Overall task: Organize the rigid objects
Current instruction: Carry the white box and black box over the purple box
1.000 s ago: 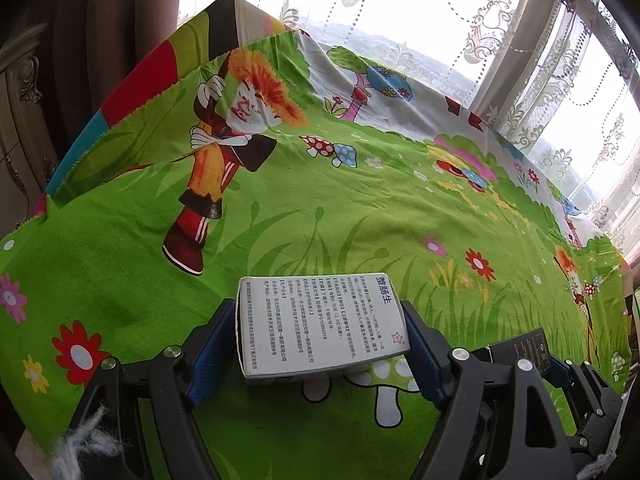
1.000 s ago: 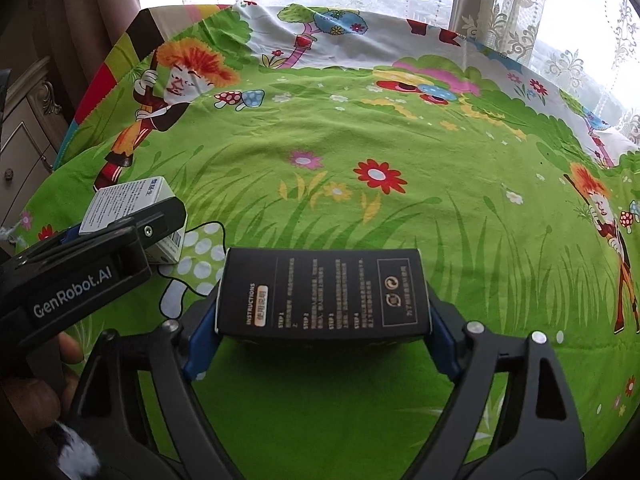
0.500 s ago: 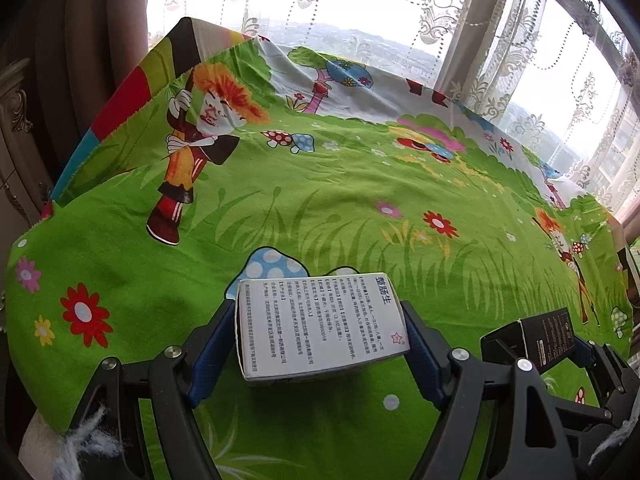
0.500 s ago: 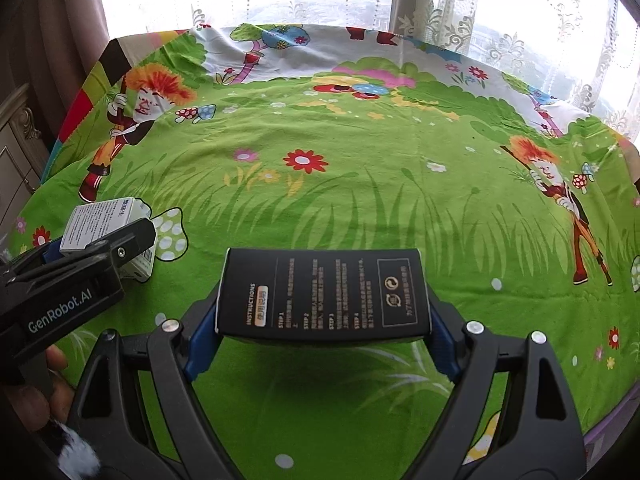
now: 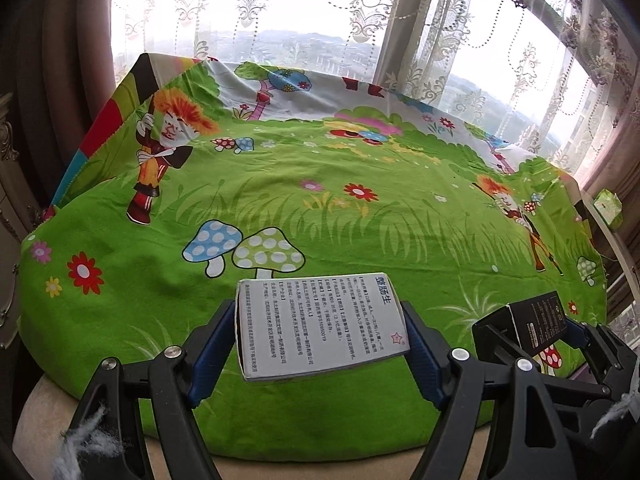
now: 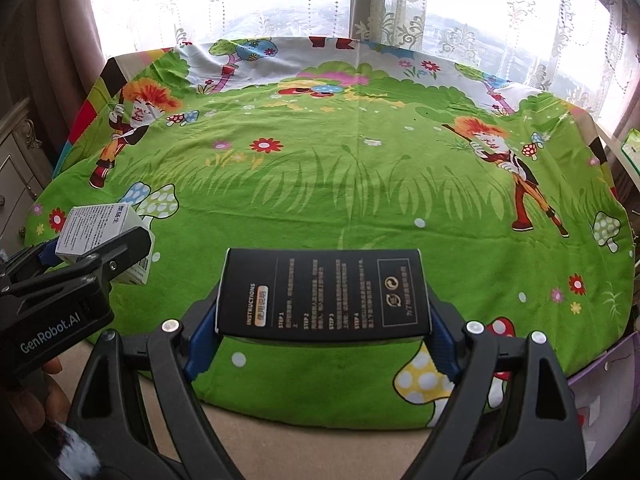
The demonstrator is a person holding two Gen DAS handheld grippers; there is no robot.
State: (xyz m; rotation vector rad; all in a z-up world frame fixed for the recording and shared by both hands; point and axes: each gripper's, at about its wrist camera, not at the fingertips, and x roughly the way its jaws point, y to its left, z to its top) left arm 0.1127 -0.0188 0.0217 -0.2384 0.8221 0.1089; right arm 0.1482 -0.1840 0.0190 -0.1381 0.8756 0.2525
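Left gripper (image 5: 322,330) clamps white box (image 5: 320,324); right gripper (image 6: 324,296) clamps black box (image 6: 324,292).

Green cartoon cloth (image 6: 360,200) bare ahead; lace curtains (image 6: 240,8) behind.

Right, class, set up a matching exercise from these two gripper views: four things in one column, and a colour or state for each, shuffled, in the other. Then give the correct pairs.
Column one:
1. white box
2. black box
3. tablecloth
4. curtain

Column two:
A. clamped in the right gripper
B. green, printed with mushrooms and flowers
C. clamped in the left gripper
D. sheer lace, hanging at the window

Pairs: 1-C, 2-A, 3-B, 4-D
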